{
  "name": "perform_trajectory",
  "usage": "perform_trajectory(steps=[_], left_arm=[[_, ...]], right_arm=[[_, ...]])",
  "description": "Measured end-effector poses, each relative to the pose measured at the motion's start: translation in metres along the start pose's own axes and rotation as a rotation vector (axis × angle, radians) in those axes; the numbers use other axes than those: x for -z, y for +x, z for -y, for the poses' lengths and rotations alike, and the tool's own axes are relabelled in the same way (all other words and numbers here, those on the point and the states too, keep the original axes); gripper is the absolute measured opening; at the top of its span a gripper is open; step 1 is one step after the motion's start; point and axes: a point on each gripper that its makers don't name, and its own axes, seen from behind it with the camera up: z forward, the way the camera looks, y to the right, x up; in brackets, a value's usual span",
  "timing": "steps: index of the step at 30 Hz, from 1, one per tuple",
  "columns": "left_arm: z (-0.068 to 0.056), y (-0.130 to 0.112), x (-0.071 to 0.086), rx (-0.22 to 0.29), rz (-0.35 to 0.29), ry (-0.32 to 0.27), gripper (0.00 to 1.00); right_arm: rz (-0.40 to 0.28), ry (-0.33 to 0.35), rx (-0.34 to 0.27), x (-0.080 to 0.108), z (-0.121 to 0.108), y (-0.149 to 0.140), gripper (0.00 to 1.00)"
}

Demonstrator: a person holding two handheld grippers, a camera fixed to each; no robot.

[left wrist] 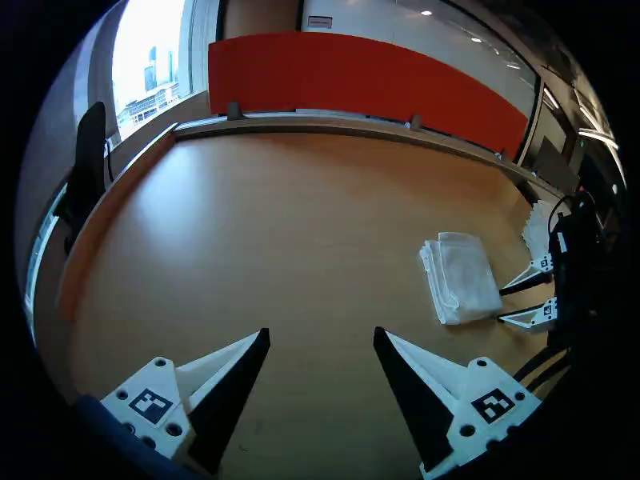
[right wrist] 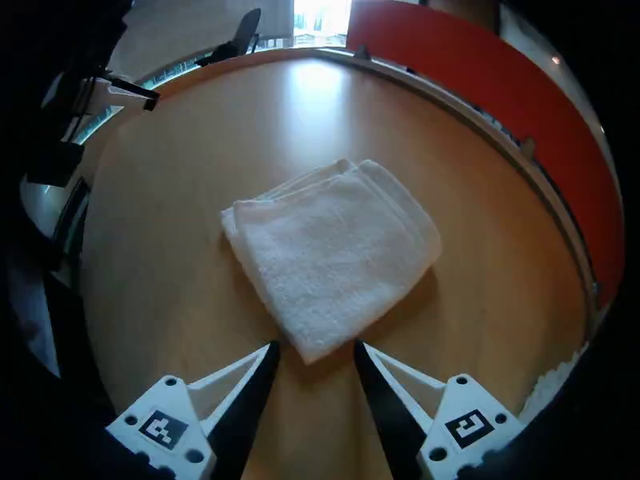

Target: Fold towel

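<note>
A white towel (right wrist: pixel 332 252) lies folded into a thick rectangle on the wooden table (right wrist: pixel 176 200). My right gripper (right wrist: pixel 315 346) is open just behind it, and the towel's near corner sits in the gap between the fingertips without being pinched. In the left gripper view the same towel (left wrist: pixel 460 276) rests at the right, with the right gripper (left wrist: pixel 522 300) at its right edge, fingers apart. My left gripper (left wrist: pixel 320 334) hovers open over bare wood (left wrist: pixel 280 224), well to the left of the towel, holding nothing.
A red partition (left wrist: pixel 360 80) runs along the table's far edge behind a low rail (left wrist: pixel 320 122). A black chair (left wrist: pixel 86 168) stands at the left by the window. More white cloth (left wrist: pixel 538 224) lies past the right gripper, near the table's right edge.
</note>
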Motion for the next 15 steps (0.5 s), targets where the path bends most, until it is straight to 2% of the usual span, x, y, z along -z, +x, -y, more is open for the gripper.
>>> perform_trajectory(steps=[15], left_arm=[[-0.0003, 0.0003, -0.0010, -0.001, 0.003, 0.001, 0.97]], right_arm=[[0.009, 0.031, -0.038, -0.0001, 0.0058, -0.0062, 0.28]])
